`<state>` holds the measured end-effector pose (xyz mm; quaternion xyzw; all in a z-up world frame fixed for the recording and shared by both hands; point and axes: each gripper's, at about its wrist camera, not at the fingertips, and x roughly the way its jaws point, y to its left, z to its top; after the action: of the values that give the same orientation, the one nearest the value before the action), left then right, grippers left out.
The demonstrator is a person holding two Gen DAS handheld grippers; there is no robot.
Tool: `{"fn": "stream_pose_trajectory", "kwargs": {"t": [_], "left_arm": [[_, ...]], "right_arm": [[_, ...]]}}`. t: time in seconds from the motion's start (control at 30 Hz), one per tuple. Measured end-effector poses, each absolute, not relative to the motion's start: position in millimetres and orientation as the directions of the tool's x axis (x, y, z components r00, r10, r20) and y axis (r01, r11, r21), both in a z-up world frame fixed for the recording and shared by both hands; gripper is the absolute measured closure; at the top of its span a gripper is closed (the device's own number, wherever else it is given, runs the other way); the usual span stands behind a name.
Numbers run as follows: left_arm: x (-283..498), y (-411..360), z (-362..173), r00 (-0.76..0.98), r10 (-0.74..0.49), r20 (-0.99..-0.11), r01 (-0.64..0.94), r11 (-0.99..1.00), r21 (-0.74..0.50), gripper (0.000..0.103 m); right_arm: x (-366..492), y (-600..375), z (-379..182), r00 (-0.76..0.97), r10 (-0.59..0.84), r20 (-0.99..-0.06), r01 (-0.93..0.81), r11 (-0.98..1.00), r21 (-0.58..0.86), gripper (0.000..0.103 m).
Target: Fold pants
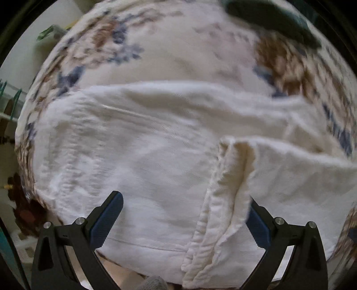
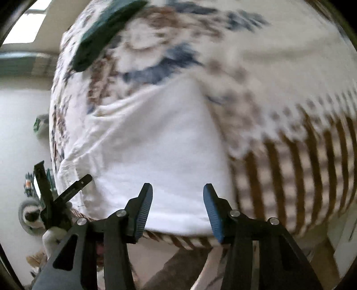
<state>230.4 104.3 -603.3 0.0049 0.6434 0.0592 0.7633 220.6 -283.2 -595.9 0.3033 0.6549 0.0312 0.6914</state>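
Note:
White pants lie flat on a patterned cloth over a table. In the left wrist view a folded layer with a thick hem edge lies over the right part, against the right finger. My left gripper is open just above the near edge of the pants. In the right wrist view the pants show as a smooth white block. My right gripper is open above their near edge and holds nothing. The other gripper shows at the lower left.
A dark green object lies on the patterned cloth at the far side; it also shows in the right wrist view. The cloth has brown stripes at the right. The table's front edge lies below the right gripper.

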Motion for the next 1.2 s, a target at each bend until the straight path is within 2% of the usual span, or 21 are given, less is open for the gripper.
{"fn": "stream_pose_trajectory", "kwargs": {"t": [0.07,0.13,0.23,0.3,0.37,0.47,0.53,0.7,0.73,0.77,0.83,0.87,1.0,1.2], "left_arm": [[222.4,124.3,-580.1,0.217,0.067,-0.974,-0.156,0.987,0.034,0.0],[207.6,151.3,-559.4,0.277,0.06,-0.959,-0.244,0.97,-0.01,0.0],[171.9,203.7,-553.2,0.311,0.042,-0.949,-0.408,0.908,-0.094,0.0],[150.5,255.0,-571.7,0.331,-0.038,-0.943,-0.558,0.798,-0.228,0.0],[130.6,285.5,-594.3,0.361,-0.115,-0.925,-0.662,0.668,-0.341,0.006],[102.6,313.4,-630.8,0.512,-0.229,-0.828,-0.706,0.437,-0.558,0.007],[100.6,321.3,-654.0,0.598,-0.289,-0.747,-0.676,0.318,-0.664,0.008],[109.6,318.7,-666.5,0.618,-0.266,-0.74,-0.667,0.32,-0.672,0.008],[108.0,318.2,-663.0,0.623,-0.255,-0.74,-0.667,0.321,-0.672,0.014],[100.6,316.4,-653.2,0.636,-0.238,-0.734,-0.662,0.322,-0.677,0.034],[97.4,314.7,-639.4,0.63,-0.208,-0.748,-0.656,0.373,-0.656,0.054],[95.6,312.6,-635.3,0.631,-0.197,-0.751,-0.651,0.392,-0.65,0.06],[95.1,309.0,-621.8,0.623,-0.143,-0.769,-0.644,0.464,-0.608,0.063],[108.5,295.0,-595.9,0.66,-0.109,-0.743,-0.581,0.553,-0.597,0.064]], "right_arm": [[234.1,-272.4,-586.2,0.13,0.423,-0.897,0.325,0.836,0.441,0.05],[241.1,-254.9,-586.1,0.118,0.411,-0.904,0.306,0.851,0.427,0.039],[245.0,-227.6,-597.9,0.067,0.436,-0.897,0.303,0.848,0.435,0.039],[247.3,-210.1,-606.9,0.036,0.436,-0.899,0.299,0.854,0.426,0.039],[252.6,-190.9,-614.5,0.01,0.434,-0.901,0.29,0.861,0.417,0.039],[262.1,-167.8,-623.5,-0.021,0.418,-0.908,0.271,0.877,0.397,0.039],[269.6,-155.4,-629.5,-0.037,0.395,-0.918,0.258,0.891,0.373,0.039],[284.0,-133.3,-643.1,-0.072,0.332,-0.941,0.221,0.925,0.309,0.039],[286.5,-128.7,-643.7,-0.078,0.315,-0.946,0.207,0.933,0.293,0.039],[288.2,-124.7,-643.5,-0.08,0.304,-0.949,0.196,0.938,0.284,0.039],[292.9,-113.9,-643.2,-0.084,0.291,-0.953,0.169,0.947,0.274,0.039],[293.9,-110.5,-643.1,-0.088,0.285,-0.955,0.16,0.95,0.269,0.039],[299.2,-95.2,-643.2,-0.105,0.256,-0.961,0.133,0.961,0.241,0.039],[302.6,-87.4,-643.1,-0.101,0.266,-0.959,0.139,0.958,0.251,0.039]]}}
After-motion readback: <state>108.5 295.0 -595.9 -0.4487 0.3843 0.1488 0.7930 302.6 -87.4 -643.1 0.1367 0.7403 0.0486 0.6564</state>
